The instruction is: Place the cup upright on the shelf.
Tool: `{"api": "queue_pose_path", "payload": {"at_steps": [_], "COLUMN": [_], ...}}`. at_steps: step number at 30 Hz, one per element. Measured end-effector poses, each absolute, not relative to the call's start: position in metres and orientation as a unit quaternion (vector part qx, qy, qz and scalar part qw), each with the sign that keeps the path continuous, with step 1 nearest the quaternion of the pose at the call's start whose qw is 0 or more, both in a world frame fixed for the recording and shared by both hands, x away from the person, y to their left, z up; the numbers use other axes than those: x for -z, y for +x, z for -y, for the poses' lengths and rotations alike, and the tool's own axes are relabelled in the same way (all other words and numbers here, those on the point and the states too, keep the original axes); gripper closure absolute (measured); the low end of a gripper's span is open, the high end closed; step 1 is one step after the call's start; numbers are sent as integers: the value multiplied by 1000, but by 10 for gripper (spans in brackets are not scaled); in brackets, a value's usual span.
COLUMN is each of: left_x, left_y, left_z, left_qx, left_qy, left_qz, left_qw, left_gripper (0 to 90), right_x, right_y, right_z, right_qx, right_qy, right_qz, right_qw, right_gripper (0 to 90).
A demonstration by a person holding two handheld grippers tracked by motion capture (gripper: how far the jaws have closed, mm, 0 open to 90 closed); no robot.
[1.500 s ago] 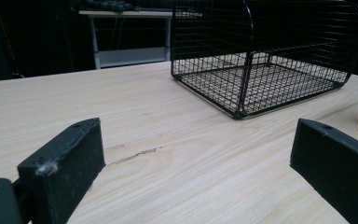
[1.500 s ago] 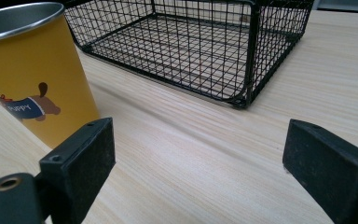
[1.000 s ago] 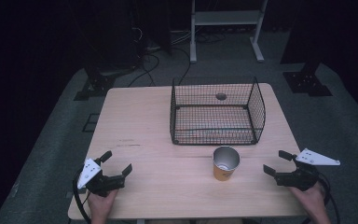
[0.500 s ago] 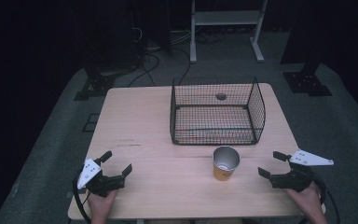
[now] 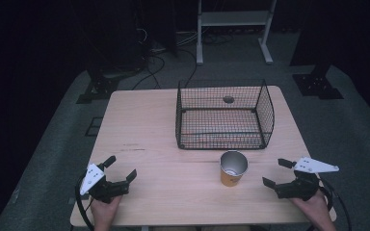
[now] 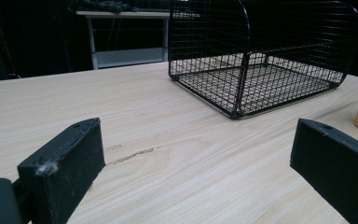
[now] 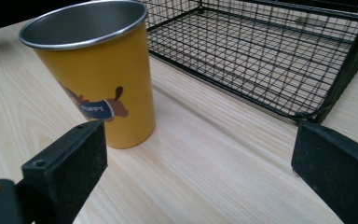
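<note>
High view: yellow steel cup (image 5: 233,168) stands upright on the tabletop (image 5: 149,130), just in front of the wire basket (image 5: 221,115), untouched, so nothing is done yet. It has a metal rim and a cartoon dog print. Right tongs (image 5: 278,173) spread, near the cup, apart. Left tongs (image 5: 120,168) spread, well apart, empty.

Black wire basket (image 5: 221,118) on far half of light wood table (image 5: 139,130), open top, small dark round thing (image 5: 228,99) at its back (cannot tell if inside). White metal frame (image 5: 233,19) on dark floor beyond, cables (image 5: 161,53) nearby.
</note>
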State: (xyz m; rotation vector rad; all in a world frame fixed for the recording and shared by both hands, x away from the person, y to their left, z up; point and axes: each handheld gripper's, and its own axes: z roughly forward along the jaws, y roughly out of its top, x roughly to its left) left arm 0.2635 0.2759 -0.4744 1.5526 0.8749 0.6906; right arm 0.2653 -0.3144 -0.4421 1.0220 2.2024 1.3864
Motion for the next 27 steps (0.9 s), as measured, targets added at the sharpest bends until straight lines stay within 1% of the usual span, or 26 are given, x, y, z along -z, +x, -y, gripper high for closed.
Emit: {"api": "queue_pose_path", "payload": {"at_steps": [27], "left_x": [474], "left_y": [263], "left_z": [-276], "left_qx": [-295], "left_qy": [664], "left_qz": [-372], "left_qw": [577], "left_gripper": [22], "right_x": [436], "right_y": [257], "right_z": [289], "right_qx": [-487], "right_qy": [321], "right_qz": [-797], "right_qw": [155], "right_gripper": [21]}}
